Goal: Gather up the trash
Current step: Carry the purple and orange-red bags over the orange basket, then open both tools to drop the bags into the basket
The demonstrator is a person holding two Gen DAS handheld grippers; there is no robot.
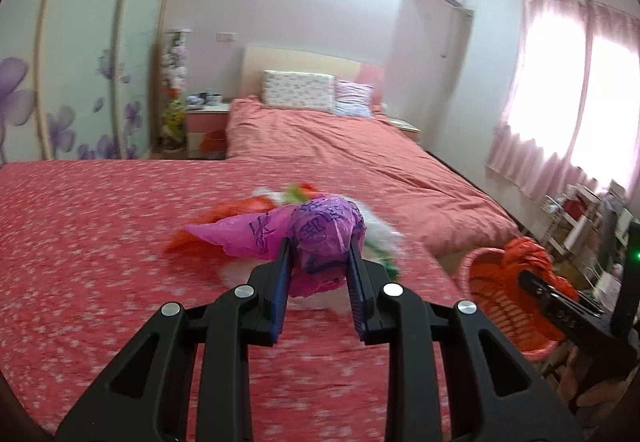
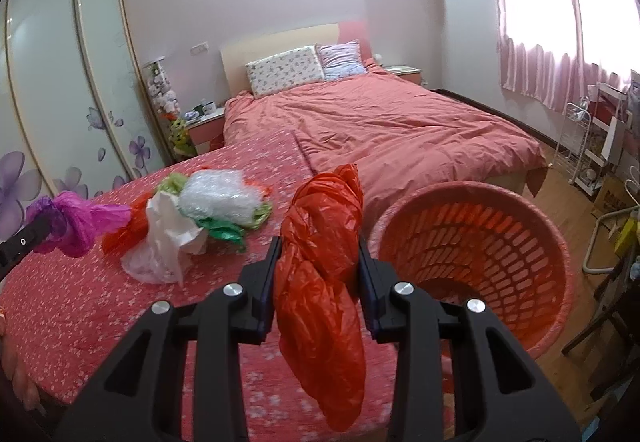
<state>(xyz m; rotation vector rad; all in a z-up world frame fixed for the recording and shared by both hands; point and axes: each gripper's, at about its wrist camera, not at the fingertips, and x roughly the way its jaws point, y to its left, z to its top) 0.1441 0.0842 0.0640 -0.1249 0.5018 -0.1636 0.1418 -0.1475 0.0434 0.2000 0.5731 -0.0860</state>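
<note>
Gripping a purple bag (image 1: pixel 320 238) in the left fingers (image 1: pixel 285 262), a red bag (image 2: pixel 320 282) in the right fingers (image 2: pixel 271 266), beside the basket (image 2: pixel 532 202).

Glossy crinkled plastic bag (image 2: pixel 320 274); slotted plastic basket (image 2: pixel 480 242).

The basket (image 2: pixel 472 262) is our landmark, standing on the floor (image 2: pixel 568 170) at the corner of the covered surface (image 2: pixel 80 302). Left of the basket, on that surface, sits the heap of trash (image 2: pixel 192 218). Nearer still to the basket, just left of its rim, hangs the knotted bag (image 2: pixel 320 282) between the jaws of the right gripper (image 2: pixel 319 254). Far left of the basket, beyond the heap, the crumpled bag (image 1: pixel 320 242) sits in the left gripper (image 1: pixel 319 250), above the surface. Behind the basket stretches the bed (image 2: pixel 380 122), pillows (image 2: pixel 284 70) at its far end. Right of the basket, along the wall, stands a rack (image 2: pixel 576 138).
</note>
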